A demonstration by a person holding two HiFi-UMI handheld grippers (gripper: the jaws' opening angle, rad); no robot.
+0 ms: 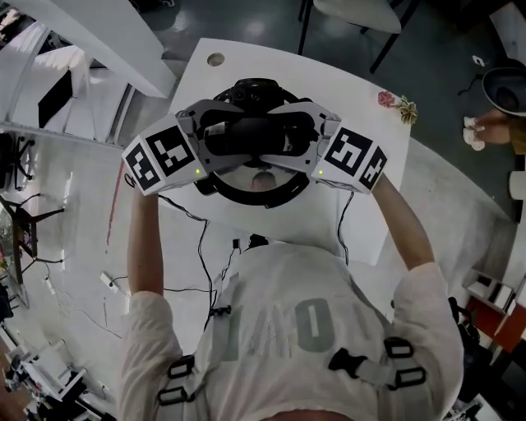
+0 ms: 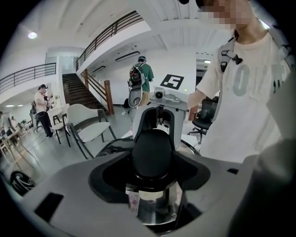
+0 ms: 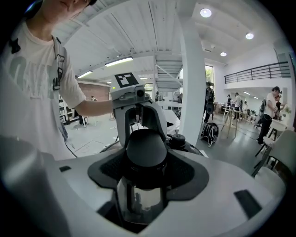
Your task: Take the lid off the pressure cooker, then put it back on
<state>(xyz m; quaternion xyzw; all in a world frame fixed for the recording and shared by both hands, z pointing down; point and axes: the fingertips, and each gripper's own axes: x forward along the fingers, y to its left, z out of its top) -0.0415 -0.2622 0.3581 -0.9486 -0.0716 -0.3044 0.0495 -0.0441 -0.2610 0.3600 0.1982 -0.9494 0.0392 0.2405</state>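
The pressure cooker (image 1: 256, 194) stands on a white table (image 1: 362, 115), its black rim showing under my two grippers. The lid's black handle (image 1: 259, 131) runs across between them. My left gripper (image 1: 220, 138) comes in from the left and holds one rounded end of the handle (image 2: 152, 155) between its jaws. Opposite it, my right gripper (image 1: 297, 138) holds the other end (image 3: 145, 148) the same way. Shiny steel (image 2: 155, 206) (image 3: 138, 199) shows just below each handle end. In each gripper view the other gripper faces it. Whether the lid rests on the pot is hidden.
A small flower ornament (image 1: 397, 105) lies at the table's far right and a round hole (image 1: 215, 59) at its far left. Cables (image 1: 201, 247) trail over the table's near edge. A chair (image 1: 353, 12) stands beyond the table. A white chair (image 2: 85, 122) and people stand in the background.
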